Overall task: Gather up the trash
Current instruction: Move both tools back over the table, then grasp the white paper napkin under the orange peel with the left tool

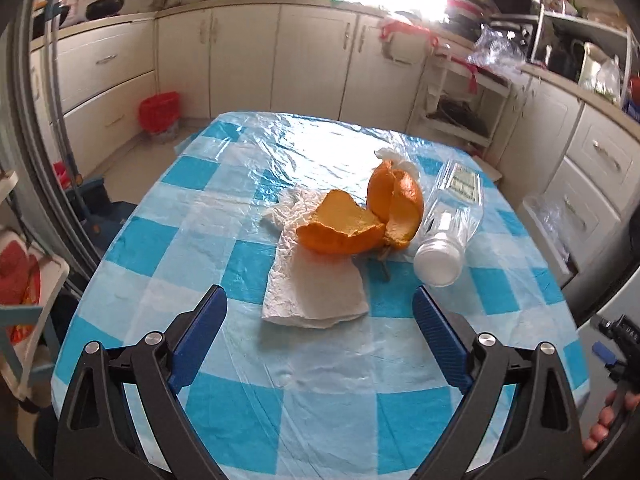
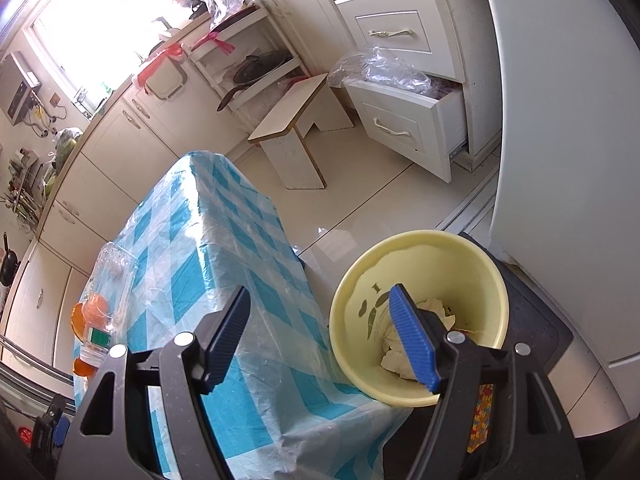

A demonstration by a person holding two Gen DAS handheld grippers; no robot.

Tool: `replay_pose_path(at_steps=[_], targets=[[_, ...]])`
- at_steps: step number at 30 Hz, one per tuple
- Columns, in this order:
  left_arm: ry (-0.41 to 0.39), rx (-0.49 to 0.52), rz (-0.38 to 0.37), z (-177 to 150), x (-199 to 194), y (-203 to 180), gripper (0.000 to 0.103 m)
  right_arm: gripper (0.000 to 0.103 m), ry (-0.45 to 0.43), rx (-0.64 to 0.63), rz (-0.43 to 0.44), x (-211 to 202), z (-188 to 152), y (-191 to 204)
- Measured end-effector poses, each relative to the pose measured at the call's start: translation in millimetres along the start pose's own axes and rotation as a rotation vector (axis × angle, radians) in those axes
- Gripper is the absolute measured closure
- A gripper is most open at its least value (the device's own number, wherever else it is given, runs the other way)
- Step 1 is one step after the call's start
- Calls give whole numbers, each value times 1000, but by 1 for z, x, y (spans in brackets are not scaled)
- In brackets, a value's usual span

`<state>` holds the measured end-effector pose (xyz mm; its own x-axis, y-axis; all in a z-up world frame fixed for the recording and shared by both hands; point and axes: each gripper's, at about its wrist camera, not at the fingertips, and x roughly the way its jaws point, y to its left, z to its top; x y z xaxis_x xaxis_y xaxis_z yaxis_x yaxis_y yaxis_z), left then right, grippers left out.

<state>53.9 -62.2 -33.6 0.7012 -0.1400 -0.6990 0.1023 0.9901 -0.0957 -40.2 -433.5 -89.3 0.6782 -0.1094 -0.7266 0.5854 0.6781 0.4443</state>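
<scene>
We approach the paper towel (image 1: pixel 316 280) with the left gripper (image 1: pixel 320 312) agape and empty (right gripper (image 2: pixel 320 332) likewise, over the yellow bin (image 2: pixel 420 264)); next, pinch it.

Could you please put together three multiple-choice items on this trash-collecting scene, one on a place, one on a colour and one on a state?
1. Where does the orange peel lie?
A. Partly on the paper towel, beside the plastic bottle
B. Inside the bin
C. On the floor

2. What colour is the bin beside the table?
A. Red
B. Pale yellow
C. Black

3. How does the left tool stand?
A. Shut on the bottle
B. Shut on the peel
C. Open, holding nothing

Answers:
1. A: the peel overlaps the towel's far end, with the bottle lying right next to it on the checked cloth.
2. B: the right wrist view shows a pale yellow bin with crumpled white paper in it.
3. C: its blue pads stand wide apart over the cloth, short of the towel, with nothing between them.
</scene>
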Motion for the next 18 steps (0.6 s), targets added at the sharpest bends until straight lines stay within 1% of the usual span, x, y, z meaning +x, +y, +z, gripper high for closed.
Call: replay_pose_path(at_steps=[2,4,8,10,12,13,14,16,17,18], targets=[[23,82,32,0,12,-7,13,34,3,-2,-1,1,-2,2],[36,130,55,3,23,-12,13,34,8,-5,0,3,-2,5],[40,146,52,11,31,-16,13,34,15,-18,4,7,-3,10],[54,157,60,16,39,-18,13,34,16,-26,6,8,-4,13],[74,151,47,21,48,-15,19,34,12,-39,7,8,-4,18],[85,138,28,22,53,-12,32,34,6,-50,8,7,-4,21],[101,124,6,24,58,-8,41,34,-3,-62,10,6,-5,23],[129,105,-24,23,64,-2,71,34,-28,-98,14,1,-5,33],[120,103,-29,23,63,1,75,34,-40,-116,17,0,-5,37],[117,102,-38,23,62,3,84,34,-50,-137,22,-2,-6,42]])
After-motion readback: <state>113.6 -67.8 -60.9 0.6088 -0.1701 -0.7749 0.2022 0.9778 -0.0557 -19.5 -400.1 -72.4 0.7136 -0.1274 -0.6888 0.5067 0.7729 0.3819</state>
